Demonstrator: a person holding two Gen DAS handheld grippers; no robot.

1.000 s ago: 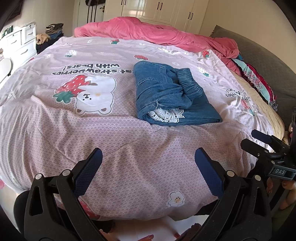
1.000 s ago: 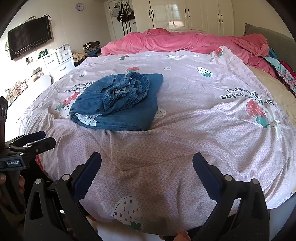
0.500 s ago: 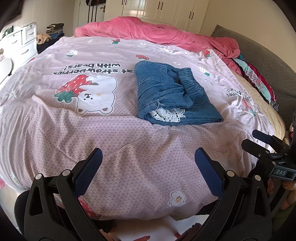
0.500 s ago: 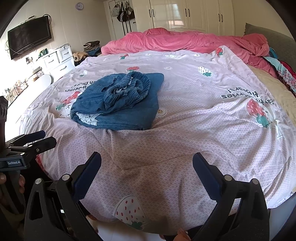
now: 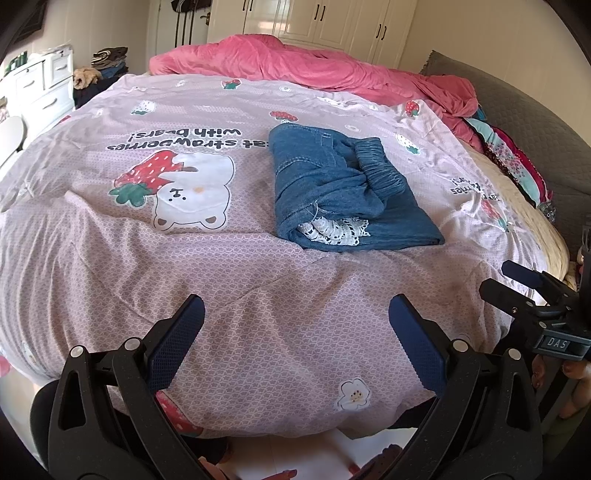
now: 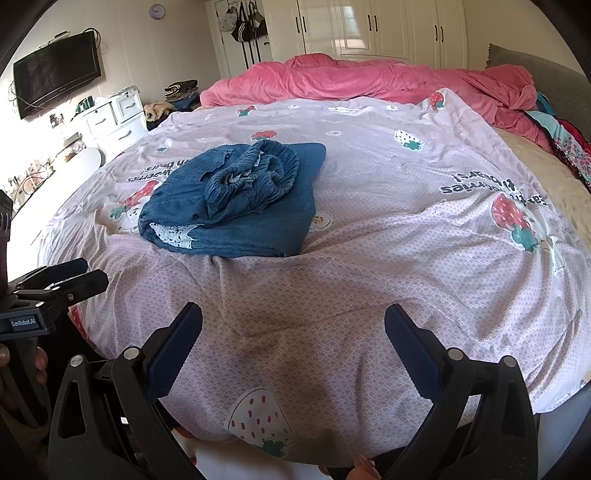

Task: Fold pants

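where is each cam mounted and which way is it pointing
Left wrist: sits on the left tongs, facing across the bed at the denim pants; the right tongs show at the right edge.
Right wrist: sits on the right tongs, same direction; pants lie left of centre, the left tongs at the left edge.
Shared: pants, pink blanket, wardrobe.

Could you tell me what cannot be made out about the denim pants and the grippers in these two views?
- Denim pants: the underside and inner layers are hidden by their own folds in both views, so the fold count is unclear.
- White lace trim: mostly tucked inside the denim.
- Right gripper in the left wrist view: cut off by the frame edge.
- Left gripper in the right wrist view: likewise cut off.
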